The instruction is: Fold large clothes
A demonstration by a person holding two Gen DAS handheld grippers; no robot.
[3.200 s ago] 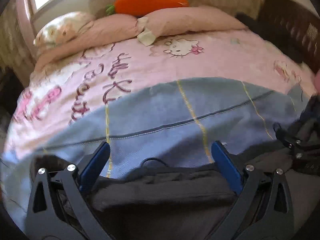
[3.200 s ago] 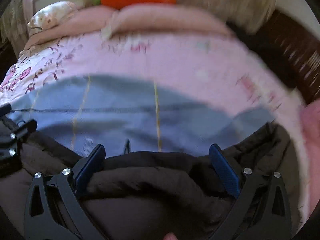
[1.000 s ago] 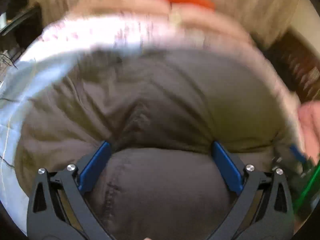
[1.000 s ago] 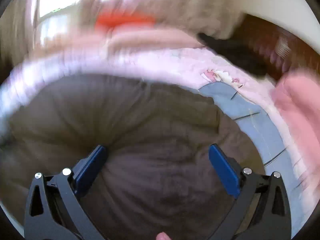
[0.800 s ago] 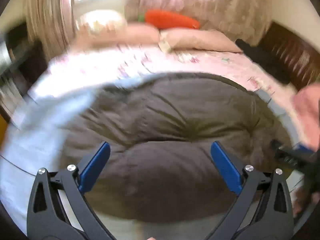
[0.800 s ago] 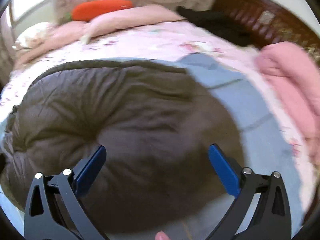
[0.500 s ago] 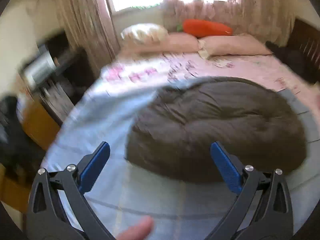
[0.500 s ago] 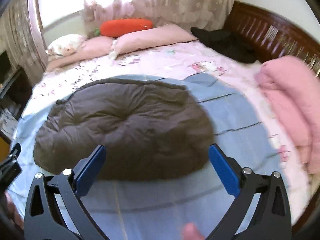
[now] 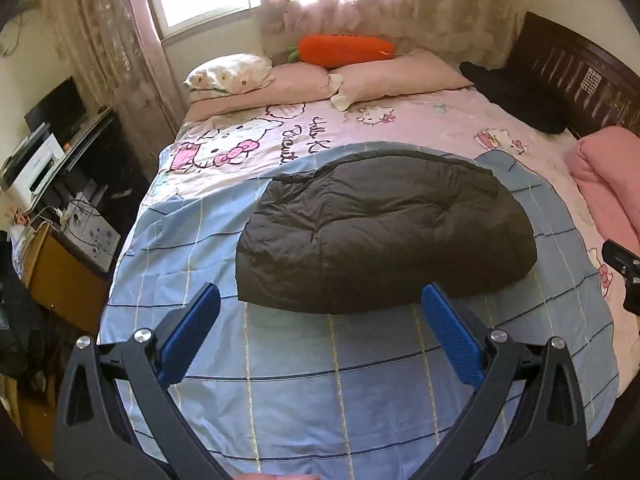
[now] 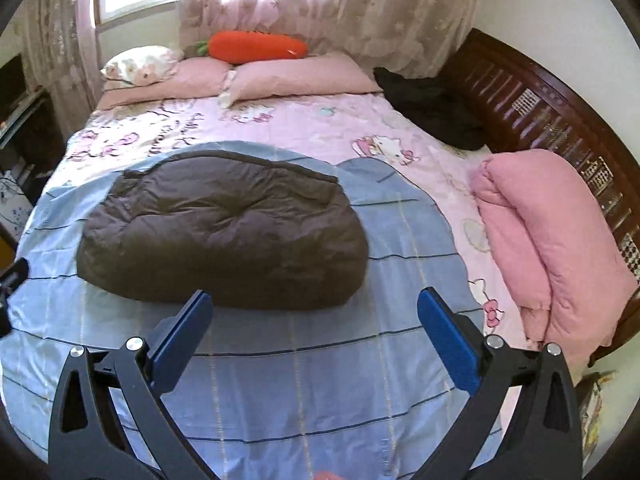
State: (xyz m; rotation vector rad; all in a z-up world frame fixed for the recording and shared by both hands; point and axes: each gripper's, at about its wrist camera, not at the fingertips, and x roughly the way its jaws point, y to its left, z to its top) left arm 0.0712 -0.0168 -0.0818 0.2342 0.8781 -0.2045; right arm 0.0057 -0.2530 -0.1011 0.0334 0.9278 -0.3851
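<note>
A dark brown padded coat (image 9: pixel 384 232) (image 10: pixel 224 236) lies folded into a puffy bundle on a light blue checked sheet (image 9: pixel 320 376) (image 10: pixel 304 368) spread over the bed. My left gripper (image 9: pixel 320 320) hovers well back from the bundle's near edge, open, with nothing between its blue pads. My right gripper (image 10: pixel 314 320) is likewise open and empty, raised above the sheet in front of the bundle's right end. The right gripper's dark body (image 9: pixel 624 276) shows at the right edge of the left wrist view.
A pink folded quilt (image 10: pixel 548 240) lies along the right side by the dark wooden bed frame (image 10: pixel 560 120). A black garment (image 10: pixel 432 112), pink pillows (image 9: pixel 360 76) and an orange carrot cushion (image 9: pixel 344 50) sit at the far end. A desk with a printer (image 9: pixel 36 168) stands left of the bed.
Both grippers have let go of the brown coat and pulled back and up from it. The coat now lies folded on the blue sheet, seen whole from a distance.
</note>
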